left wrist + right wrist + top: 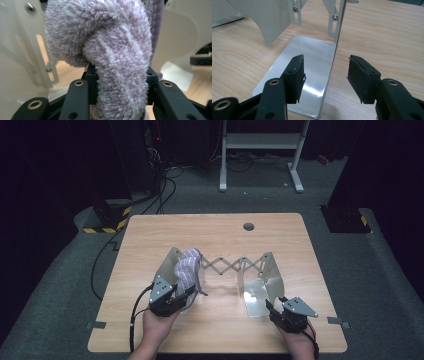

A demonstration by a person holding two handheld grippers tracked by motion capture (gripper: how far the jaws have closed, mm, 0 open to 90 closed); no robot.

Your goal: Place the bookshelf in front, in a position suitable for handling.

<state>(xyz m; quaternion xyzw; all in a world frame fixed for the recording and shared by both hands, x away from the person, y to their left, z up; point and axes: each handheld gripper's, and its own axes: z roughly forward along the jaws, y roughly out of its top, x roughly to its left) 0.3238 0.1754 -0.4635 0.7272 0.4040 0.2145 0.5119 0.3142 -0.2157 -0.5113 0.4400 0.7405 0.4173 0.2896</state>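
Clearly, fluffy sock point(117, 62) sits clamped within left hand-held gripper point(119, 82).

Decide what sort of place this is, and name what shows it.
Probably a lab or recording room rather than a home: a lone wooden table on grey carpet, dark curtains around, loose cables, and hazard-striped stand bases on the floor.

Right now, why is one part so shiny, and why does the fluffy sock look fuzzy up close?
In the right gripper view, the white base plate mirrors the overhead light as glare. In the left gripper view, the lilac fleece sock is sharp while the white panels behind it blur. In the high view, the table is lit and the room around it stays dark.
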